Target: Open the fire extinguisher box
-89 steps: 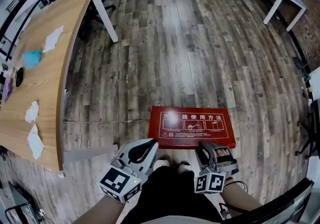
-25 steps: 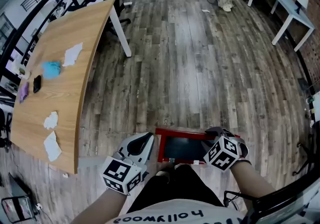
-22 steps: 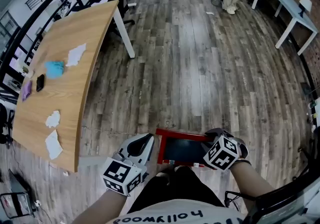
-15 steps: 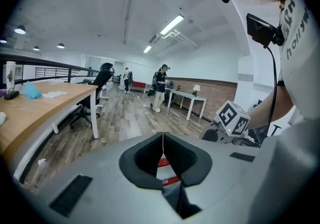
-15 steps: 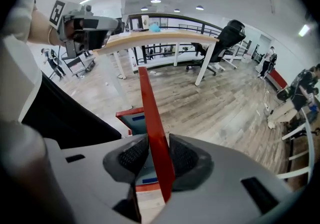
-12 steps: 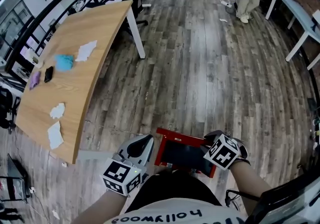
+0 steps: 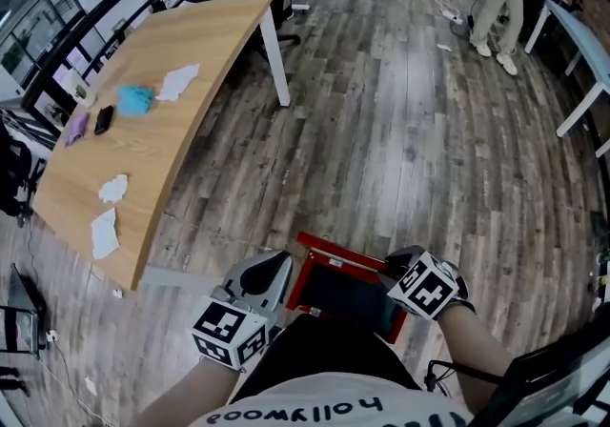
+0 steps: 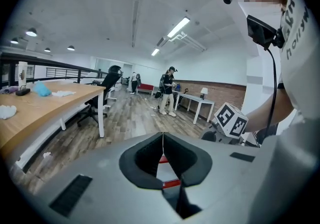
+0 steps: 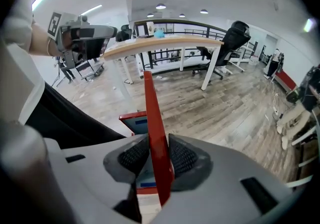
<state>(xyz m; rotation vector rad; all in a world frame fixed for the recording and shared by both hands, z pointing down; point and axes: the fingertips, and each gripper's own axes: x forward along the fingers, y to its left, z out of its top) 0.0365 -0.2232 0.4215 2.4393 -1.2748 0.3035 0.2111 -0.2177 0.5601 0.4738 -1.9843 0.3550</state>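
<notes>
2 jaws of the right gripper (image 9: 157, 157) pinching the red box lid (image 9: 150, 102), left gripper (image 8: 162, 136) closed, empty

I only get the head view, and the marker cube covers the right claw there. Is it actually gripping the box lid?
Observer: Yes. The right gripper view shows the right claw shut on the red lid, pressing on both its faces.
Operator: And the left claw?
Observer: The left gripper view shows the left claw with its tips together and nothing between them.
Operator: Is the lid up?
Observer: In the right gripper view it stands edge-on, raised off the box frame below.
</notes>
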